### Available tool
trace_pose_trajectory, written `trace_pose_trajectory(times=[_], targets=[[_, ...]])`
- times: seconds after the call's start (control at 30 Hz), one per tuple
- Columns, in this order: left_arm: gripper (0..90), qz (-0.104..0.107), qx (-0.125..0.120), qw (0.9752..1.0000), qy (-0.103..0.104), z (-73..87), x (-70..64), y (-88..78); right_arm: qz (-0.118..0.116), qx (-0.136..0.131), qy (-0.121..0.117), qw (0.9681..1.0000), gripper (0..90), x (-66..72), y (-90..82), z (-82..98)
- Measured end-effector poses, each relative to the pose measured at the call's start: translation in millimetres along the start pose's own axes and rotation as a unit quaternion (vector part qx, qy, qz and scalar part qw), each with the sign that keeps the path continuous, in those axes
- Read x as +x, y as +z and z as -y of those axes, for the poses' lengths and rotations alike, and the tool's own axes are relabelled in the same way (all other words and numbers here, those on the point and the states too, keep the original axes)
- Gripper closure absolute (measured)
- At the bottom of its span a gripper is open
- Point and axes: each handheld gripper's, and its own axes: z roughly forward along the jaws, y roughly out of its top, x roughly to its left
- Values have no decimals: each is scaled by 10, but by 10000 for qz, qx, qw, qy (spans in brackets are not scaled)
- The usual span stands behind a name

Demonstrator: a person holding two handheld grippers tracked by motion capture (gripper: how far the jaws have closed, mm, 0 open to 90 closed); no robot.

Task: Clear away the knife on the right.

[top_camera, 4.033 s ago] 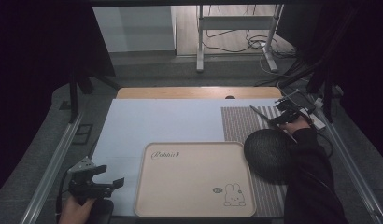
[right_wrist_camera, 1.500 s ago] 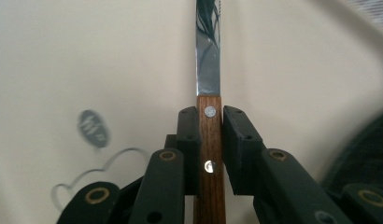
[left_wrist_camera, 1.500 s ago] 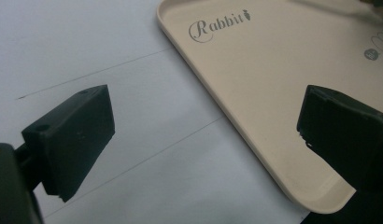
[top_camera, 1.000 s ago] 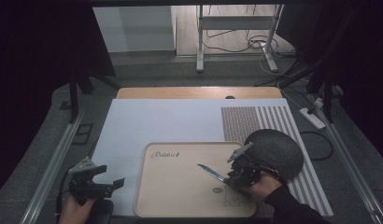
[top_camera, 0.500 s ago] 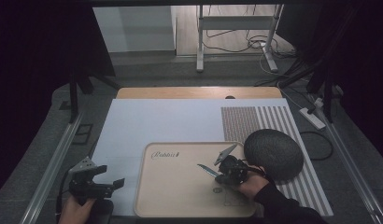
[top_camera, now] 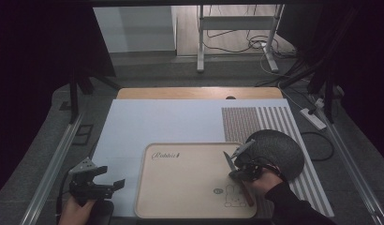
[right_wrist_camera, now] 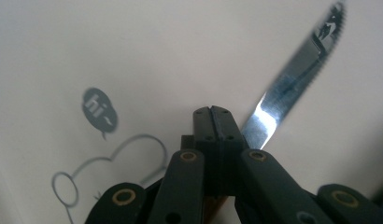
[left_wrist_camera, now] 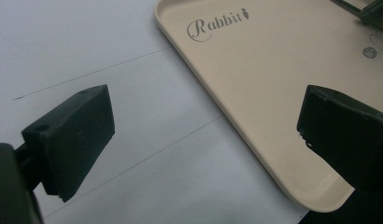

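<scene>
A beige tray [top_camera: 180,197] printed "Rabbit" with a rabbit drawing lies at the table's front centre. My right gripper [top_camera: 239,174] hovers low over the tray's right part, shut on a table knife [top_camera: 227,161]. The knife's serrated steel blade [right_wrist_camera: 292,84] sticks out past the closed jaws toward the tray's middle, and its brown handle [top_camera: 247,194] trails back under the hand. The "hi" bubble [right_wrist_camera: 100,109] of the drawing sits just beside my right gripper [right_wrist_camera: 212,114]. My left gripper [top_camera: 109,177] rests at the front left, open and empty. In its own view, my left gripper [left_wrist_camera: 208,135] spans the tray's near corner [left_wrist_camera: 273,154].
A dark round domed object [top_camera: 279,150] sits just right of the tray on a striped mat [top_camera: 255,119]. A pale blue sheet [top_camera: 171,122] covers the table. Metal rails [top_camera: 54,164] run along both sides, and a power strip [top_camera: 313,118] lies off the right edge.
The right gripper brought the knife from the far right of the table to above the tray, then shifted slightly left over the rabbit drawing. The left gripper has stayed put.
</scene>
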Motion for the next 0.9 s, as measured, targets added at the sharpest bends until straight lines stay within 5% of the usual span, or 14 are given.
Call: trace_pose_trajectory(times=[0.3, 0.43, 0.9], targets=[[43, 6, -3, 10000, -2, 0, 2, -1, 241, -8, 363, 9991, 894, -164, -117, 158], [43, 3, -1, 10000, -3, 0, 1, 0, 144, -74, 357, 9992, 882, -155, -121, 148], [43, 9, 8, 10000, 6, -1, 2, 2, 295, -510, 214, 9980, 603, -133, -185, 61]])
